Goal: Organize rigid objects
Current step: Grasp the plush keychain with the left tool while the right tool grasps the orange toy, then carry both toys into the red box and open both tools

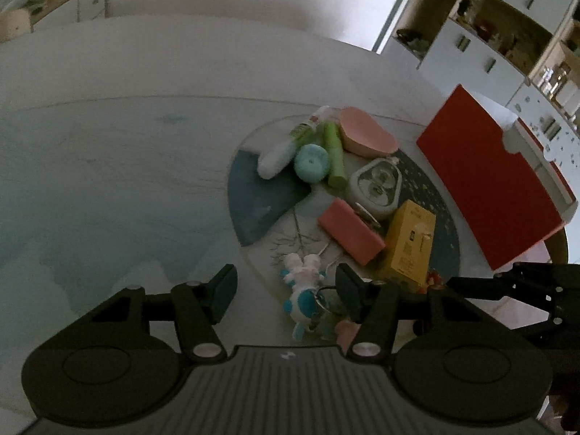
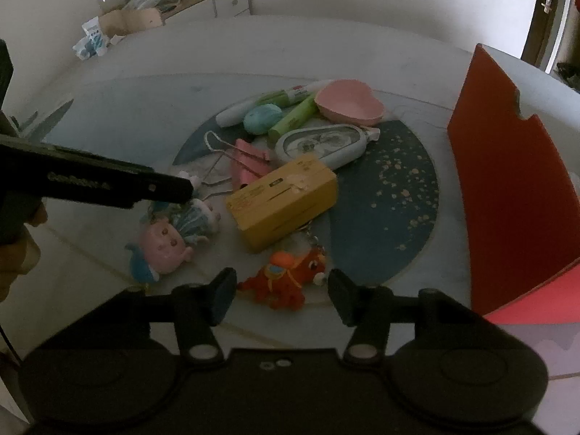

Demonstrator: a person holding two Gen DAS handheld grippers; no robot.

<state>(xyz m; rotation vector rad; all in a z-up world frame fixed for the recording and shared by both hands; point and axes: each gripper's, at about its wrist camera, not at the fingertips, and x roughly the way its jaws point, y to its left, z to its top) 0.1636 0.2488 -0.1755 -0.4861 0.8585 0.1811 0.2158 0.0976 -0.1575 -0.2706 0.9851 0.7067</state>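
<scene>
Evidently both tools are lining up for a first pick from the heap on the round mat (image 2: 391, 181), with nothing lifted yet. The left gripper (image 1: 286, 291) hangs low over a small white, pink and blue figure (image 1: 302, 286), its jaws apart with the toy between them and no pad pressing on it. The right gripper (image 2: 281, 290) does the same over an orange figure (image 2: 286, 279) at the near edge of the mat, jaws standing apart on either side of it (a gap shows at both pads).

Each pair, I would judge, needs to sink a little more and close across the body of its toy, not across a limb or the key ring, then carry it toward the red box (image 2: 507, 166) that stands at the right. Whether that box is truly where things go, I cannot say; its inside is out of sight.

Farther back lie a yellow carton (image 2: 286, 199), a pink heart-shaped dish (image 2: 349, 103), a pale oval case (image 2: 319, 145), a pink binder clip (image 2: 250, 163), a green tube (image 2: 295, 114) and a teal round thing (image 2: 262, 117). A pink-faced doll (image 2: 166, 246) lies partly under the left tool's dark arm. Both views are dim, and the toys beneath the left jaws overlap, so their outlines blur together.
</scene>
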